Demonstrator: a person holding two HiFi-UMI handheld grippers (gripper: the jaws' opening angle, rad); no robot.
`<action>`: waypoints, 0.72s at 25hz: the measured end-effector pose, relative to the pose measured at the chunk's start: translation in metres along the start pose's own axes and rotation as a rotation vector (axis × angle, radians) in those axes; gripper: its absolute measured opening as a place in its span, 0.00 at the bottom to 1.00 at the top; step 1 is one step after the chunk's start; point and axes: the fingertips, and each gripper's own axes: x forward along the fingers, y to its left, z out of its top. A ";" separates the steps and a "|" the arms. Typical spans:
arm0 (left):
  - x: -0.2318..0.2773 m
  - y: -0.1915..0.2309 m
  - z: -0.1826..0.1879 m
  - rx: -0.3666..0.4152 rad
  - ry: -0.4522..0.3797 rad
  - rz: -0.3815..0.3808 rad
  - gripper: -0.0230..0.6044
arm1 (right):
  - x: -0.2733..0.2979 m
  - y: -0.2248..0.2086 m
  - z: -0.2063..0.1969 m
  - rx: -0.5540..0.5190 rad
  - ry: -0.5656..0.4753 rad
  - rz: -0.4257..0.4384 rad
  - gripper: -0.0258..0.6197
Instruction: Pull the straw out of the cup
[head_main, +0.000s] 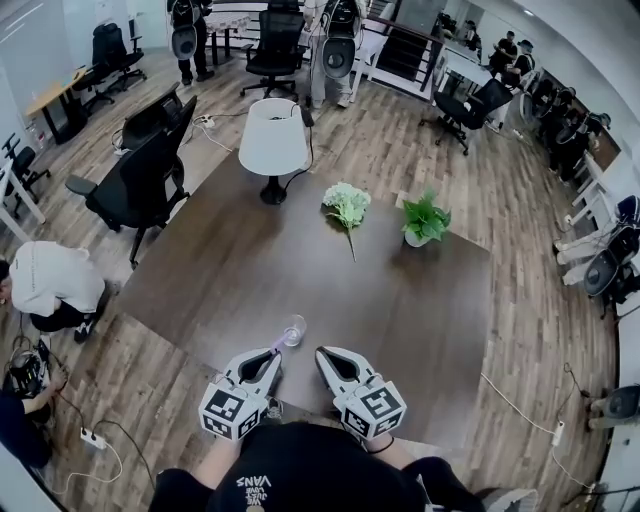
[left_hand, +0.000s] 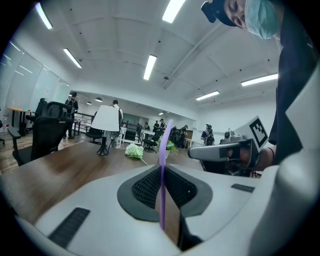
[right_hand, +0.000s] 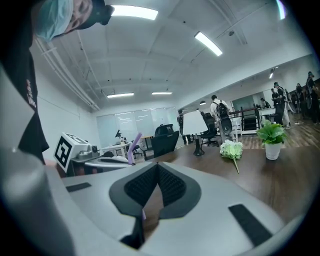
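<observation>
A thin purple straw (left_hand: 163, 165) stands upright between the pads of my left gripper (left_hand: 162, 172), which is shut on it. In the head view the left gripper (head_main: 272, 356) sits at the near table edge, and the straw (head_main: 278, 346) slants toward a clear glass cup (head_main: 293, 329) just beyond its tips. I cannot tell whether the straw's lower end is still inside the cup. My right gripper (head_main: 326, 356) rests beside it to the right, shut with nothing visibly held (right_hand: 157, 167). The right gripper view shows the straw (right_hand: 134, 146) off to the left.
On the dark wooden table (head_main: 250, 270) stand a white lamp (head_main: 273, 140), a bunch of white flowers (head_main: 347, 205) and a small potted plant (head_main: 424, 220) at the far side. Black office chairs (head_main: 140, 175) stand to the left, near a crouching person (head_main: 50, 285).
</observation>
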 end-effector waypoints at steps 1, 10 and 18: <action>-0.001 0.000 0.000 -0.001 -0.001 0.000 0.09 | 0.000 0.001 0.000 -0.001 0.001 0.002 0.07; -0.004 -0.003 0.003 -0.005 -0.009 0.006 0.09 | -0.001 0.004 0.001 -0.004 0.009 0.007 0.07; -0.003 -0.003 0.003 -0.002 -0.012 0.001 0.09 | 0.000 0.005 0.001 -0.020 0.006 0.017 0.07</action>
